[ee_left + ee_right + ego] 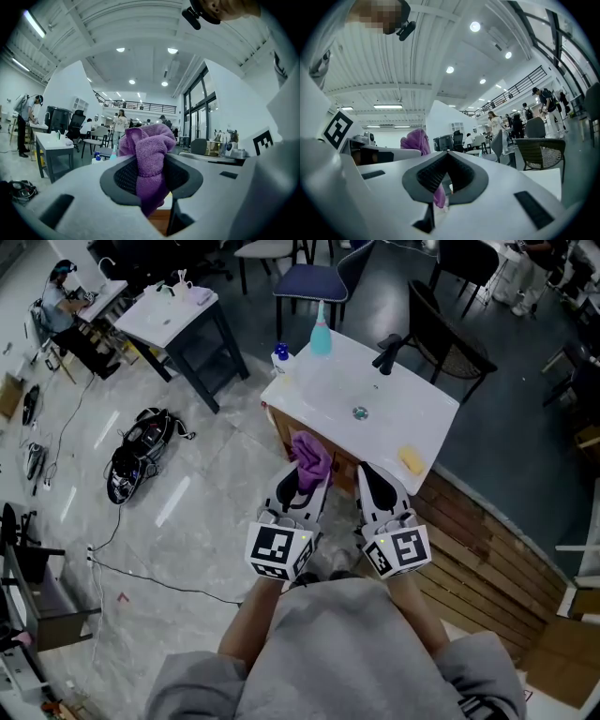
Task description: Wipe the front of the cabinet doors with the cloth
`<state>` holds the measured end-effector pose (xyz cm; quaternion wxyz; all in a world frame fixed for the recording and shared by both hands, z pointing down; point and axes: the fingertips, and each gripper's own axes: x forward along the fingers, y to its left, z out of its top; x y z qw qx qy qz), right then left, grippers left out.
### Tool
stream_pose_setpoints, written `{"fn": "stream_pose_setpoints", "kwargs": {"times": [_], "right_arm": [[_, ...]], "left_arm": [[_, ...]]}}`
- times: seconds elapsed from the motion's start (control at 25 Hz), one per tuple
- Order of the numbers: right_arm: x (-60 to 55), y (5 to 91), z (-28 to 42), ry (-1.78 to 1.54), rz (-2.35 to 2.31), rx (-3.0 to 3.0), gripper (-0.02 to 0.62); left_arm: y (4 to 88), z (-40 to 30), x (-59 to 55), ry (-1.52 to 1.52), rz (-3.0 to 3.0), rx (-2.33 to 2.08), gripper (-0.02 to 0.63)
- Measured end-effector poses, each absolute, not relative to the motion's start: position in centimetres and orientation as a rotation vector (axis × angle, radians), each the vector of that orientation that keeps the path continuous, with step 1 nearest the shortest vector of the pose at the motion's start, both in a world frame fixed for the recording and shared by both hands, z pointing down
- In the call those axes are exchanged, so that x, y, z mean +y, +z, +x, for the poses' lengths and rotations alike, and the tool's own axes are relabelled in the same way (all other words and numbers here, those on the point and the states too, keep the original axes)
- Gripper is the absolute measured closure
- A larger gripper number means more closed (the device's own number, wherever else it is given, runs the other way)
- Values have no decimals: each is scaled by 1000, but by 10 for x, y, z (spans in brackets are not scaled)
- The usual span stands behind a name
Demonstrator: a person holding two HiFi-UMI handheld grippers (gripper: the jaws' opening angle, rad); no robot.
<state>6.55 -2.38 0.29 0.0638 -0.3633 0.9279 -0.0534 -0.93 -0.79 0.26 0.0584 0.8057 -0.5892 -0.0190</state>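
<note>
Two sets of fingers closed — left gripper [151,165] on the purple cloth [148,143], right gripper [446,159] empty.

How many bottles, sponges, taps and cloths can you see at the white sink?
Bottles: 2, a teal bottle and a blue-capped bottle
Yellow sponge: 1
Black tap: 1
Purple cloth: 1, in the left claw
Total: 5

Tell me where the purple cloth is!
Head view, middle: the purple cloth is pinched in the left gripper, beside the white sink top.
</note>
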Motion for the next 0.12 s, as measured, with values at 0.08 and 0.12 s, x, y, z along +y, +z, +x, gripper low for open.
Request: {"fn": "stream_pose_setpoints", "kwargs": {"times": [0.08,0.12], "right_arm": [[-24,2,65,-163,-1094,2798,586],[-25,1,65,-164,-1093,2796,586]], "left_arm": [[2,-10,-8,-51,2449,-1789,476],[1,-10,-8,-48,2453,-1790,476]]}}
